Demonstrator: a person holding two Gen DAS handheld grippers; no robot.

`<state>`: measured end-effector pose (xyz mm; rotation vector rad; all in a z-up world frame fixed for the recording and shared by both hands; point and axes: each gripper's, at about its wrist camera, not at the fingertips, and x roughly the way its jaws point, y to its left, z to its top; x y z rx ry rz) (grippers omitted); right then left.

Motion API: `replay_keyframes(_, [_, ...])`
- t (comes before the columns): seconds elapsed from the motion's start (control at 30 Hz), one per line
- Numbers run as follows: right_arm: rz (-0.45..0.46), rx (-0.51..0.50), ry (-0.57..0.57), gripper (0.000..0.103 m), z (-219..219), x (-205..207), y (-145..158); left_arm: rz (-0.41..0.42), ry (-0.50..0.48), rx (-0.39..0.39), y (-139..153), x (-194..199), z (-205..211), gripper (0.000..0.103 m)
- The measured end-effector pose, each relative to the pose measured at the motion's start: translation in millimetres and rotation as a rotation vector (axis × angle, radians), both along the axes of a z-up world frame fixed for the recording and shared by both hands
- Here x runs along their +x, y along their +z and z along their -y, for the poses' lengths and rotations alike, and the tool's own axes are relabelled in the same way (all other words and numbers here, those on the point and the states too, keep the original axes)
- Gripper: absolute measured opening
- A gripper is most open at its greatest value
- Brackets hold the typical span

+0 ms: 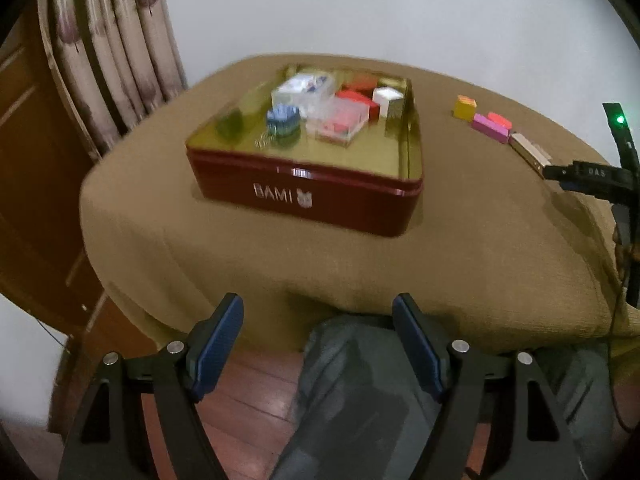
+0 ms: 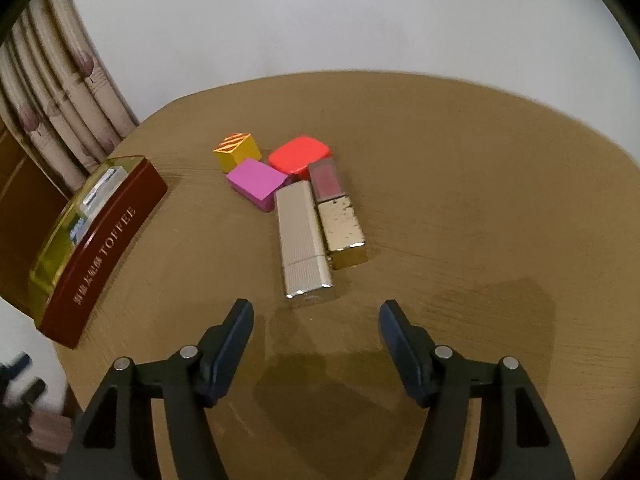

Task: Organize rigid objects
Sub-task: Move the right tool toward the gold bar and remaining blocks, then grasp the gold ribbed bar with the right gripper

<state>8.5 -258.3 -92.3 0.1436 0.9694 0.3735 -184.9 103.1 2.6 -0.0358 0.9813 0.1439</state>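
Both of my grippers are open and hold nothing. My left gripper (image 1: 318,344) hangs off the near edge of the table (image 1: 248,264), over my knee (image 1: 360,380) and the wood floor (image 1: 248,396). Its blue pads (image 1: 222,340) are wide apart.

Far from it on the table sits the red tin (image 1: 308,196). It has no lid on. Inside, at the far side, are a clear box (image 1: 304,90), a blue cup (image 1: 283,120), another clear box with red in it (image 1: 340,122), a red box (image 1: 360,100) and a white box (image 1: 387,98). They are blurry, so I cannot tell if they touch.

My right gripper (image 2: 316,336) is over the table, with its jaws spread wide. Just past it lie two long cases side by side. The silver case (image 2: 304,236) is on the left. The gold case (image 2: 340,216) is on the right and touches it. At their far ends are a pink box (image 2: 258,184), a yellow box (image 2: 236,152) and a red-orange box (image 2: 299,154), all close together. The tin is well off to the left of this bunch. A curtain (image 2: 52,104) hangs at the far left by the wall (image 2: 320,20).
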Motion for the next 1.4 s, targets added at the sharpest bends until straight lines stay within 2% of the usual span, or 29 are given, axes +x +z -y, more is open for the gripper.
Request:
replay_keyframes(0.2, [-0.044,0.059,0.022,0.068,-9,11,1,-0.065,0.021,-0.054,-16,3,-11,0.076])
replay_keyframes(0.33, [-0.024,0.114,0.069,0.067,-16,13,10,-0.073,0.025,-0.070,-18,3,-13,0.078])
replay_keyframes(0.43, [-0.001,0.037,0.059,0.068,-22,21,11,-0.077,0.014,-0.056,-19,2,-11,0.078])
replay_keyframes(0.53, [-0.047,0.040,0.052,0.068,-25,35,3,-0.079,-0.003,-0.042,-19,1,-8,0.079])
replay_keyframes(0.63, [-0.041,0.000,0.043,0.067,-29,39,5,-0.074,-0.016,-0.017,-19,0,-4,0.080])
replay_keyframes(0.7, [-0.042,-0.064,0.037,0.049,-36,43,4,-0.073,-0.026,0.005,-19,0,-1,0.080])
replay_keyframes(0.73, [-0.037,-0.105,0.030,0.031,-39,43,4,-0.073,-0.031,0.014,-20,0,1,0.080])
replay_keyframes(0.77, [-0.033,-0.141,0.021,0.030,-42,45,4,-0.073,-0.034,0.021,-20,0,2,0.080])
replay_keyframes(0.83, [-0.045,-0.129,0.021,0.030,-40,46,5,-0.071,-0.038,0.031,-19,-1,3,0.080])
replay_keyframes(0.93, [-0.036,-0.171,0.044,0.030,-42,39,6,-0.066,-0.033,0.038,-15,-2,4,0.080])
replay_keyframes(1.07, [-0.046,-0.086,0.070,0.030,-58,17,18,-0.057,-0.012,0.020,-7,-3,0,0.083])
replay_keyframes(1.2, [-0.050,0.089,0.115,0.030,-71,-4,55,-0.055,-0.002,-0.017,-2,-4,-2,0.083])
replay_keyframes(1.3, [-0.078,0.209,0.174,0.030,-109,-6,85,-0.051,-0.010,-0.012,1,-5,-1,0.083])
replay_keyframes(1.4, [-0.129,0.289,0.205,0.030,-148,-4,95,-0.017,-0.010,0.017,9,-8,1,0.083])
